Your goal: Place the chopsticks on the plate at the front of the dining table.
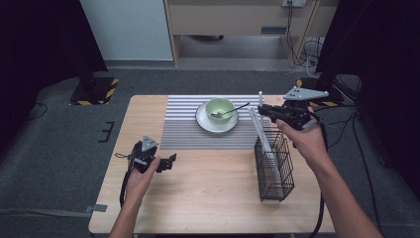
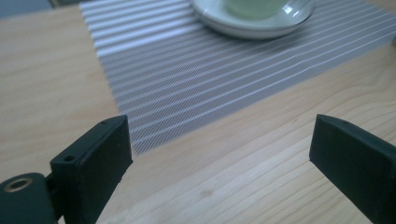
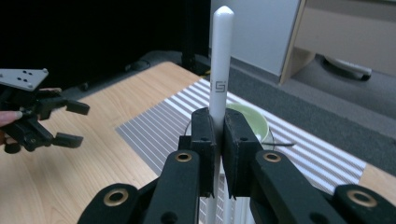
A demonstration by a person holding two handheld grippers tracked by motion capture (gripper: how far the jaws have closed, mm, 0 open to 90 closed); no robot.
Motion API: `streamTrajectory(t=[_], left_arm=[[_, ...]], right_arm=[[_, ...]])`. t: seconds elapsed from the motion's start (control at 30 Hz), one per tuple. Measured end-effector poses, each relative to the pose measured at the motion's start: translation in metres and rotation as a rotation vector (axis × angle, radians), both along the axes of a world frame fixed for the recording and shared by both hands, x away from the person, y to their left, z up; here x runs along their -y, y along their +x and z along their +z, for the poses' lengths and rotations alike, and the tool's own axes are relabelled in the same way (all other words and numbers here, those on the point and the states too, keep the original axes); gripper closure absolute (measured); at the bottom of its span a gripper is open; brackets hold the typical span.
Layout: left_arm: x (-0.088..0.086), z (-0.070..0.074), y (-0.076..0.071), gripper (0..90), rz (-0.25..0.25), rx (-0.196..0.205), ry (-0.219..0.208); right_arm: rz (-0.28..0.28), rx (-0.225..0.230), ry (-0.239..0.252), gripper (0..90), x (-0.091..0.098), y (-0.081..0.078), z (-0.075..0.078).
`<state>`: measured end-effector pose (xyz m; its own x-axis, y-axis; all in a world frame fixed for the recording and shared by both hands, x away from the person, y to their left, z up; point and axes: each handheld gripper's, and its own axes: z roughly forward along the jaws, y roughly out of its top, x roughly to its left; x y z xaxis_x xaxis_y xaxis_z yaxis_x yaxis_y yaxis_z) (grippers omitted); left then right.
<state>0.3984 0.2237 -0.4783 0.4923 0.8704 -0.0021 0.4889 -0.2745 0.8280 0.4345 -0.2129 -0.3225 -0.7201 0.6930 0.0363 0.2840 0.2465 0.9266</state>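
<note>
My right gripper (image 1: 261,110) is shut on a white stick (image 3: 220,56), which stands upright between its jaws above the back of a black wire basket (image 1: 275,171). The stick's rounded tip (image 1: 260,95) rises over the jaws. More white sticks (image 1: 262,136) lean in the basket. A green bowl (image 1: 219,107) with a spoon (image 1: 233,110) sits on a white plate (image 1: 216,124) on the striped placemat (image 1: 183,124). My left gripper (image 1: 171,161) hovers open over bare wood at the left, its jaws (image 2: 219,140) wide apart with nothing between them, pointing toward the mat.
The basket stands on the table's right side, near the right edge. The right gripper view shows the left gripper (image 3: 77,123) farther off at its left. Beyond the table lie dark floor, cables and a stand base (image 1: 94,89).
</note>
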Motion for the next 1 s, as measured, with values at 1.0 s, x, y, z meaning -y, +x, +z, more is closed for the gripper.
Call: streamTrajectory(t=[1.0], left_arm=[[0.094,0.034,-0.012,19.9,-0.313,0.051,-0.253]], right_arm=[[0.132,0.031,0.187,84.0,-0.053,-0.009,0.032]])
